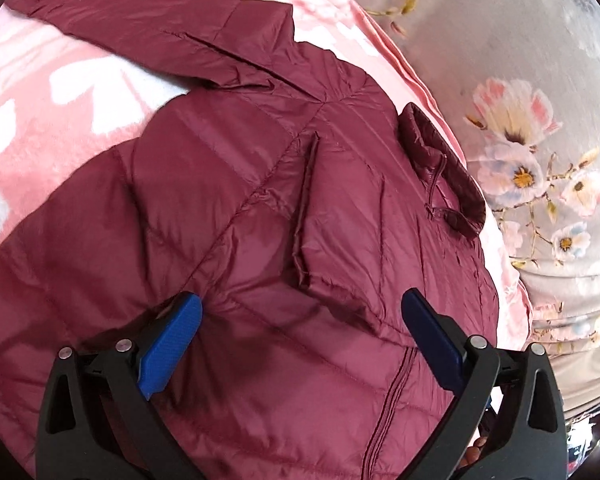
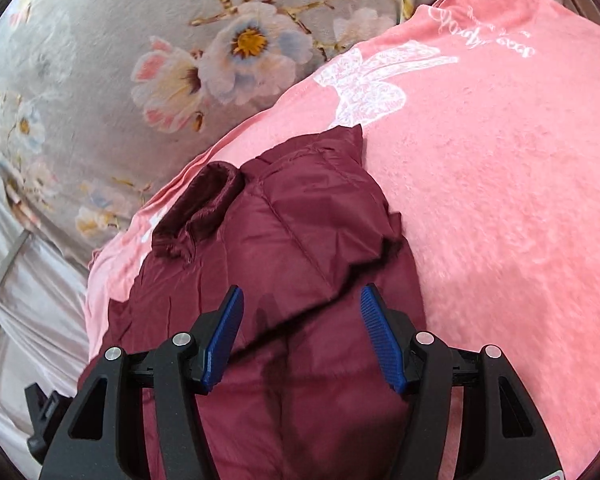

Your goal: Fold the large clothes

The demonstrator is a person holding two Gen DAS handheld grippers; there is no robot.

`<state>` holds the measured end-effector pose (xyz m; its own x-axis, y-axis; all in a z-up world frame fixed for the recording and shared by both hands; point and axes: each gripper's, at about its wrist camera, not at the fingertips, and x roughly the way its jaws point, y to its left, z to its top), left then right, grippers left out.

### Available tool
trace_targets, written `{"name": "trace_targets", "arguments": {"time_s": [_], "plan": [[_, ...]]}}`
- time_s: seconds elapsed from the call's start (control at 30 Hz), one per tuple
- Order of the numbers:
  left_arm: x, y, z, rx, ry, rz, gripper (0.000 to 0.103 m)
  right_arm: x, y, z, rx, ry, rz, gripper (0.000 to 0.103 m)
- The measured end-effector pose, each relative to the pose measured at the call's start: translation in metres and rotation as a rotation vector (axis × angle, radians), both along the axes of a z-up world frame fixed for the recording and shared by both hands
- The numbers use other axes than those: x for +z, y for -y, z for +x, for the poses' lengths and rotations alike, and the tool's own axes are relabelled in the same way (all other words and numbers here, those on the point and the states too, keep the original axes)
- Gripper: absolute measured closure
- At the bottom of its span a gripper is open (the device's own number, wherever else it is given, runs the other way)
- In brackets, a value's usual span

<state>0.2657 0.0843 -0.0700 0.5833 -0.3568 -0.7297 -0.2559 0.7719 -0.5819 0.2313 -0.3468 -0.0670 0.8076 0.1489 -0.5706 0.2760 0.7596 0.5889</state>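
- On the bed, over a pink blanket (image 2: 500,184) that lies beside a grey flowered sheet (image 1: 520,60), a dark red padded jacket (image 1: 228,200) is spread, its collar (image 1: 440,160) turned toward the blanket's edge next to that sheet.
- One sleeve (image 1: 132,20) is seen stretched out flat across the blanket, away from the body of the jacket; the other sleeve appears already laid over the chest, its cuff (image 1: 304,256) resting near the middle.
- The left tongs (image 1: 300,328) are held wide above the chest, nothing between the blue pads (image 1: 172,344), no cloth touched.
- The right tongs (image 2: 300,328) are likewise parted and empty, poised over the folded shoulder (image 2: 320,220) near the collar.
- The step in hand is judged to be the folding-in of the outstretched sleeve. The sleeve should be gripped near its cuff, where the cloth is thin enough for a firm pinch.
- The slippery shell is likely to slide, so a deep bite should be taken and the sleeve carried low across the chest.
- The folded shoulder should be pressed flat by the right tongs meanwhile, so that the padding is not sprung open.
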Motion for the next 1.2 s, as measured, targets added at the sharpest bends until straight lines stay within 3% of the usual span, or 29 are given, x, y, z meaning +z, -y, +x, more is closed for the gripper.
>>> {"name": "trace_targets", "arguments": {"time_s": [0.07, 0.1, 0.13, 0.17, 0.2, 0.23, 0.27, 0.47, 0.53, 0.73, 0.83, 1.03, 1.2], "plan": [[0.003, 0.003, 0.009, 0.001, 0.019, 0.006, 0.010, 0.000, 0.003, 0.007, -0.008, 0.003, 0.016, 0.046], [0.004, 0.006, 0.014, -0.007, 0.026, 0.006, 0.024, 0.000, 0.005, 0.013, -0.016, 0.005, 0.027, 0.052], [0.007, 0.009, 0.022, -0.029, 0.038, 0.010, 0.046, 0.000, 0.006, 0.015, -0.022, 0.005, 0.031, 0.063], [0.010, 0.013, 0.030, -0.048, 0.040, 0.021, 0.056, 0.001, 0.008, 0.020, -0.032, 0.005, 0.033, 0.070], [0.012, 0.016, 0.037, -0.068, 0.044, 0.034, 0.076, 0.003, 0.009, 0.023, -0.038, 0.007, 0.031, 0.085], [0.019, 0.020, 0.045, -0.086, 0.063, 0.055, 0.096, 0.006, 0.010, 0.026, -0.047, 0.016, 0.020, 0.095], [0.024, 0.022, 0.049, -0.097, 0.082, 0.074, 0.099, 0.011, 0.010, 0.028, -0.053, 0.031, 0.006, 0.097], [0.085, 0.026, 0.058, -0.098, 0.322, 0.206, 0.101, 0.061, -0.009, 0.006, -0.082, 0.240, -0.148, 0.101], [0.088, 0.026, 0.066, -0.090, 0.353, 0.268, 0.101, 0.060, -0.013, 0.010, -0.087, 0.227, -0.198, 0.101], [0.021, 0.029, 0.102, -0.114, 0.152, 0.363, 0.101, 0.008, -0.010, 0.042, -0.032, -0.040, -0.168, 0.101], [-0.003, 0.026, 0.103, -0.113, 0.105, 0.359, 0.101, -0.009, -0.010, 0.047, -0.009, -0.127, -0.157, 0.101], [-0.010, 0.043, 0.100, -0.122, 0.133, 0.470, 0.101, -0.005, -0.015, 0.023, -0.016, -0.127, -0.188, 0.097], [-0.011, 0.041, 0.097, -0.116, 0.146, 0.471, 0.099, 0.028, -0.012, -0.016, -0.114, -0.009, -0.246, 0.094]]}}
